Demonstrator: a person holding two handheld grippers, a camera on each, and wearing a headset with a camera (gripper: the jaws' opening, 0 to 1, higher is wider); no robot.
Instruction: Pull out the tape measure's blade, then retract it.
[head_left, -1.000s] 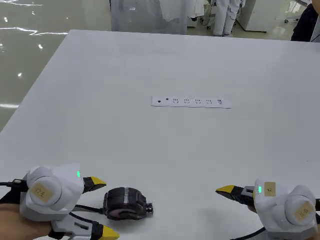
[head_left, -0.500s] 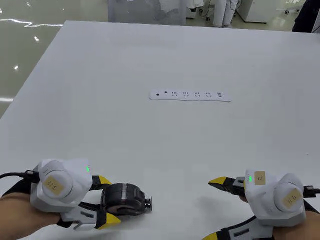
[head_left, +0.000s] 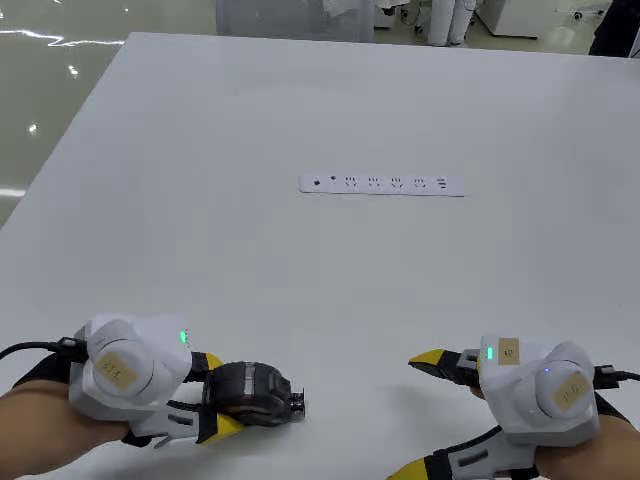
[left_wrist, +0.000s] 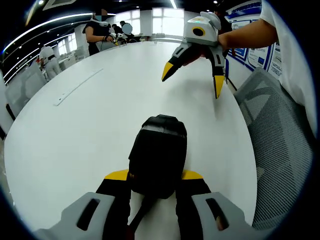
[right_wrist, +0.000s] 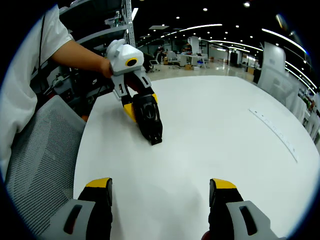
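Both jaws of the left gripper (left_wrist: 155, 175) flank the tape measure (left_wrist: 158, 145), seemingly clamping it; right gripper (head_left: 416, 414) hangs wide open, well apart

Open tabletop (head_left: 330, 300) between tape measure (head_left: 250, 393) and right hand-held gripper (head_left: 412, 415), power strip (head_left: 381, 184) well beyond

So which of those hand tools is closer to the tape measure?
Left. The left tool clasps the tape measure between its jaws; the right tool is open and well apart, off to its right.
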